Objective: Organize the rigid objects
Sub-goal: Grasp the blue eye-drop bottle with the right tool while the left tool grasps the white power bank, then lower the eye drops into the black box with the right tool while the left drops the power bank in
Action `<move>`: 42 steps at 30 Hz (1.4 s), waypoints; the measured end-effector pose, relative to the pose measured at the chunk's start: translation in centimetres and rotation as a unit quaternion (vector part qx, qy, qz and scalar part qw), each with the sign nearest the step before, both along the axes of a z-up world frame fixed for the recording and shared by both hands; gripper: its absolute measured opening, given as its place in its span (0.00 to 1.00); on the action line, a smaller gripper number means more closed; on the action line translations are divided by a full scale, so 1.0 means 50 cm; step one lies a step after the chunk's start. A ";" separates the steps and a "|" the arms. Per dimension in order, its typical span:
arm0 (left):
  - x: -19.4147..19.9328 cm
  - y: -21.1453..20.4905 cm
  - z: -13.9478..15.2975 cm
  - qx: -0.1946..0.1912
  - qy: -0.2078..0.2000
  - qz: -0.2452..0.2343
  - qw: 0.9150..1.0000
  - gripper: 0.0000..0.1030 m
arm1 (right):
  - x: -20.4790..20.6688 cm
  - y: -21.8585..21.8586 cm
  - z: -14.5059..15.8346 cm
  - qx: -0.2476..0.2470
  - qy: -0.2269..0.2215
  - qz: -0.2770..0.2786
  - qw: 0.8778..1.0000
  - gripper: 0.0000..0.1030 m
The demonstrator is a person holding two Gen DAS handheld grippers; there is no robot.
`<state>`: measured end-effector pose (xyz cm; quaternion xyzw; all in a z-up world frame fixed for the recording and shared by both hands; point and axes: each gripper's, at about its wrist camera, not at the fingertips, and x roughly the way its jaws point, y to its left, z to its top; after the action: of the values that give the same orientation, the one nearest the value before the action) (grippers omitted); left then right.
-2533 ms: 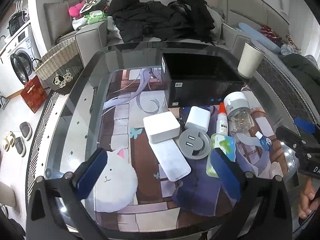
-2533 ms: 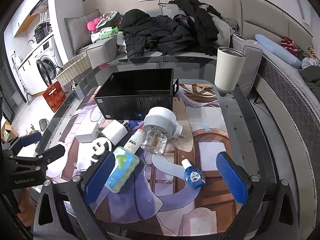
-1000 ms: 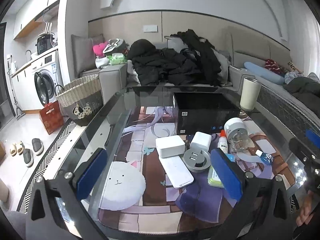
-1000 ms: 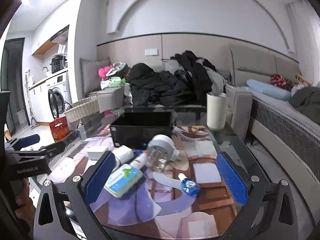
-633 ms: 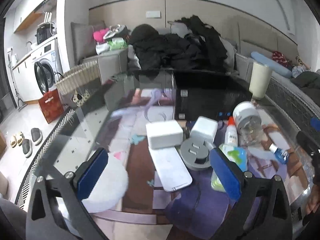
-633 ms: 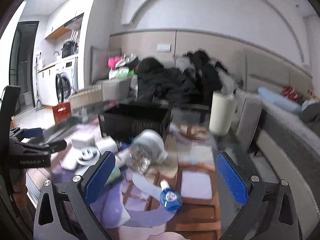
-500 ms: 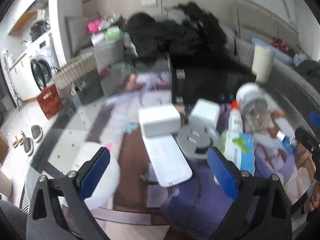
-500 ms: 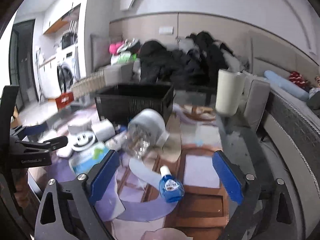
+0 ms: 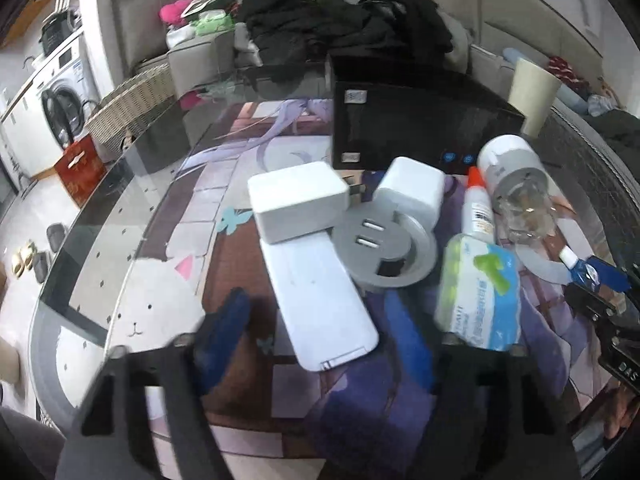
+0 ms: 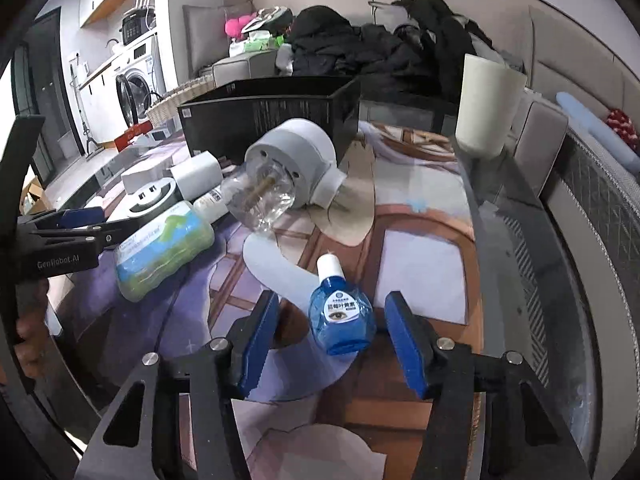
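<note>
A black open box [image 9: 416,120] stands at the back of the glass table; it also shows in the right wrist view [image 10: 268,116]. In front of it lie a white power bank [image 9: 320,300], a white adapter [image 9: 298,200], a white charger cube [image 9: 412,192], a grey round socket [image 9: 384,248], a glue bottle [image 9: 478,208], a wipes pack [image 9: 478,304] and a grey-capped clear jar [image 10: 280,176]. My left gripper [image 9: 324,344] is open, low around the power bank's near end. My right gripper [image 10: 334,336] is open, with a blue eye-drop bottle [image 10: 342,316] between its pads.
A cream tumbler [image 10: 488,108] stands at the back right of the table. A white cat-shaped mat [image 9: 132,320] lies at the front left. A sofa piled with dark clothes [image 9: 348,36] is behind the table. A wicker basket [image 9: 128,108] stands on the floor to the left.
Both grippers have dropped and moved forward towards the table. The left one now straddles the power bank's near end; the right one now straddles the eye-drop bottle, its jaws narrower.
</note>
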<state>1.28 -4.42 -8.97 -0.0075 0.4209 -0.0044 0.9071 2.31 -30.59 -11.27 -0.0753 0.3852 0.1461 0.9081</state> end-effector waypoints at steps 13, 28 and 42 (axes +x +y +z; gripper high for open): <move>-0.041 0.059 0.020 -0.031 0.013 -0.022 0.999 0.37 | -0.049 0.081 0.040 0.021 0.002 0.034 0.999 0.30; -0.067 0.098 0.194 -0.047 -0.098 -0.050 0.993 0.36 | -0.022 0.150 0.186 0.065 -0.084 0.029 0.994 0.30; 0.208 0.020 0.249 -0.037 -0.107 -0.113 0.987 0.37 | 0.241 0.186 0.273 0.059 -0.115 -0.015 0.992 0.29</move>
<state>11.70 -3.41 3.48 0.0071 0.3188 -0.1235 0.9397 14.35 -21.30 2.40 -0.0321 0.2703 0.1456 0.9512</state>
